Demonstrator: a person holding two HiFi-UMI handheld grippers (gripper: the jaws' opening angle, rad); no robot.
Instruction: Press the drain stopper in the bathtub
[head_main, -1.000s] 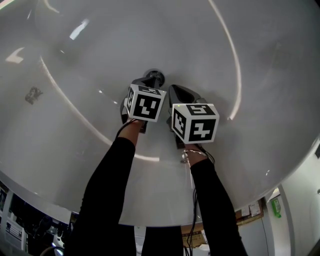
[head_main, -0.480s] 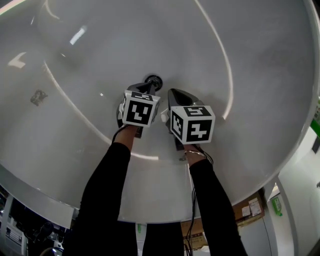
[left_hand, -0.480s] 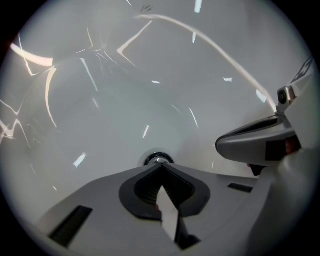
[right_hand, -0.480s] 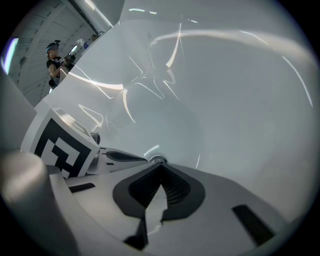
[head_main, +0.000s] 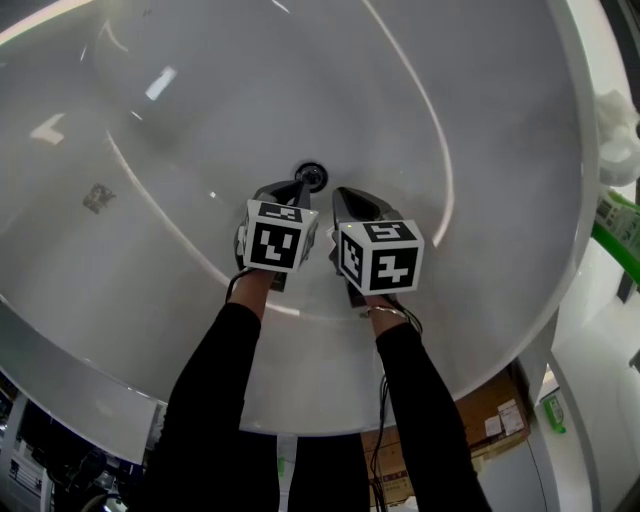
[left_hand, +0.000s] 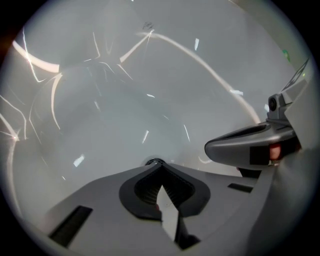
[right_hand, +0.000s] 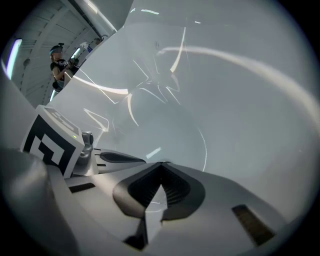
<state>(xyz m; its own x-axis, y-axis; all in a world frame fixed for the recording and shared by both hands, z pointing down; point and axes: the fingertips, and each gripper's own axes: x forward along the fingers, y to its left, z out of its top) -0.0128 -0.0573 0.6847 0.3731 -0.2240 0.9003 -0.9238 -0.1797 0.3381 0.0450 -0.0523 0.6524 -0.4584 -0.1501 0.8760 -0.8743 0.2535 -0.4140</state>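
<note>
Holding nothing, left gripper (head_main: 299, 187) and right gripper (head_main: 340, 196) fingers (left_hand: 137, 190) are closed, left's tips near drain stopper (head_main: 311, 175).

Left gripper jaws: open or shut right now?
Shut. The left gripper has its tips meeting with nothing between them, pointing at the drain stopper.

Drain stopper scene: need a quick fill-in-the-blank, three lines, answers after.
The drain stopper sits in the floor of the white ____.
Of the left gripper and the right gripper, the ____ one's tip is nearer the stopper.
Both grippers hold nothing; their jaws are ____.
Missing: bathtub; left; shut.
</note>
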